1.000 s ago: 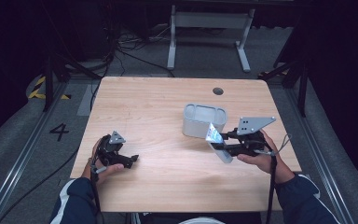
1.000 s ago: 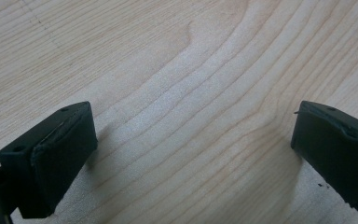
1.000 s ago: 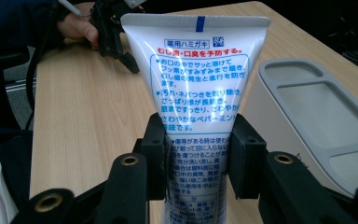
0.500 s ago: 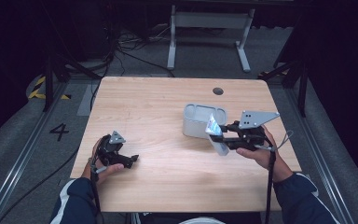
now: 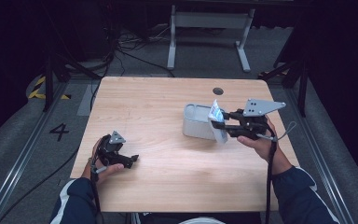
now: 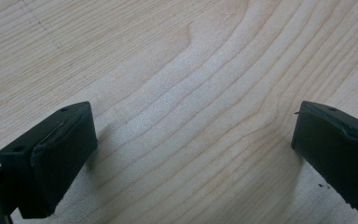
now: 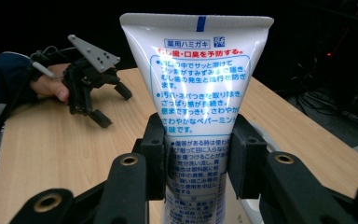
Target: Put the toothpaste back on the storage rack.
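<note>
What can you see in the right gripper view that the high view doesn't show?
The right gripper view lets you read the blue and red printed writing on the white tube and see the right gripper's black fingers pressing its sides. The high view adds the grey container beside the tube, the whole wooden table, the floor and both of the person's sleeves. Both views share the tube, the right gripper shut on it, the table, and the left gripper resting open on the table.

Bare table point(image 5: 168, 107) left of grey bin point(image 5: 196, 122)
</note>
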A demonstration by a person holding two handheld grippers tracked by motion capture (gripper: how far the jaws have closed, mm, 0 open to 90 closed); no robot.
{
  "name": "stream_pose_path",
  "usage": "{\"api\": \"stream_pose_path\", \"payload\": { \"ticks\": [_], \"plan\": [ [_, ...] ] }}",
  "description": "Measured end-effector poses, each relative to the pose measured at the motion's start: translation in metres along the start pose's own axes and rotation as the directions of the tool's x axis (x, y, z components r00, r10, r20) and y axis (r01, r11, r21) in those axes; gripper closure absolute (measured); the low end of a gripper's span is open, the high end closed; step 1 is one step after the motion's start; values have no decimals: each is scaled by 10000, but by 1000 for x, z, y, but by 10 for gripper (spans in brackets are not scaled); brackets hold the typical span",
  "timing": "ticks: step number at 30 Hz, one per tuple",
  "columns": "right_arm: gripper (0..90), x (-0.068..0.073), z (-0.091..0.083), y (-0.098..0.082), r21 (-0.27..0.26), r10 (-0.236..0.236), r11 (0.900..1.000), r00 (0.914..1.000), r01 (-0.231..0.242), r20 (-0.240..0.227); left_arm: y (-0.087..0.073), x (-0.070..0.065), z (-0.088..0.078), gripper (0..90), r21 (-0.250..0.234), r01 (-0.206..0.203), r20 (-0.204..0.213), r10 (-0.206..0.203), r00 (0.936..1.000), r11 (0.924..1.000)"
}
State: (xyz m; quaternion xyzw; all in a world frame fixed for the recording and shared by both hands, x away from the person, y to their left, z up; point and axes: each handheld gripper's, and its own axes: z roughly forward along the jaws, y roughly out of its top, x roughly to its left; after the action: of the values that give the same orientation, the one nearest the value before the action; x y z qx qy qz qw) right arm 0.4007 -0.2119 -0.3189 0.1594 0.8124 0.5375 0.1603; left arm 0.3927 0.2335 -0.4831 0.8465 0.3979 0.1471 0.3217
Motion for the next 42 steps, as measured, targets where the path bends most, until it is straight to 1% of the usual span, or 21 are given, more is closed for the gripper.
{"api": "stream_pose_path", "payload": {
  "ticks": [1,3,7,12,13,18,25,27,28,32,38,42],
  "plan": [
    [645,-2,1,3,4,-114,9999,9999,114,124,0,0,0,3,4,-15,-1,15,10000,10000],
    [645,-4,3,5,9,-110,9999,9998,110,175,0,-1,0,3,25,76,36,-76,10000,10000],
    [644,-8,6,10,17,-123,9999,9996,122,247,0,-1,0,3,23,78,37,-78,10000,10000],
    [642,-15,11,16,-60,-58,10000,9995,60,301,0,0,0,3,-10,17,-2,-17,10000,10000],
    [642,-16,12,18,-20,-64,10000,9996,65,284,0,-1,0,3,22,81,35,-81,10000,10000],
    [641,-25,19,24,53,-14,10000,9988,11,486,0,-1,0,3,20,76,35,-76,10000,10000],
    [641,-33,26,29,4,110,9999,9983,-110,571,0,-1,0,3,19,79,33,-79,10000,10000],
    [641,-34,28,31,14,86,10000,9980,-87,627,0,0,0,3,-6,20,-4,-20,10000,10000],
    [641,-34,30,32,22,74,10000,9976,-76,695,0,-1,0,3,21,79,36,-79,10000,10000],
    [641,-37,36,34,93,-19,10000,9966,12,823,0,-1,0,3,23,74,28,-74,10000,10000],
    [640,-41,44,37,109,-39,9999,9967,31,816,0,-1,0,3,25,71,33,-71,10000,10000],
    [640,-45,49,36,150,80,9998,9968,-93,793,0,-1,0,3,26,70,34,-70,10000,10000]
  ]
}}
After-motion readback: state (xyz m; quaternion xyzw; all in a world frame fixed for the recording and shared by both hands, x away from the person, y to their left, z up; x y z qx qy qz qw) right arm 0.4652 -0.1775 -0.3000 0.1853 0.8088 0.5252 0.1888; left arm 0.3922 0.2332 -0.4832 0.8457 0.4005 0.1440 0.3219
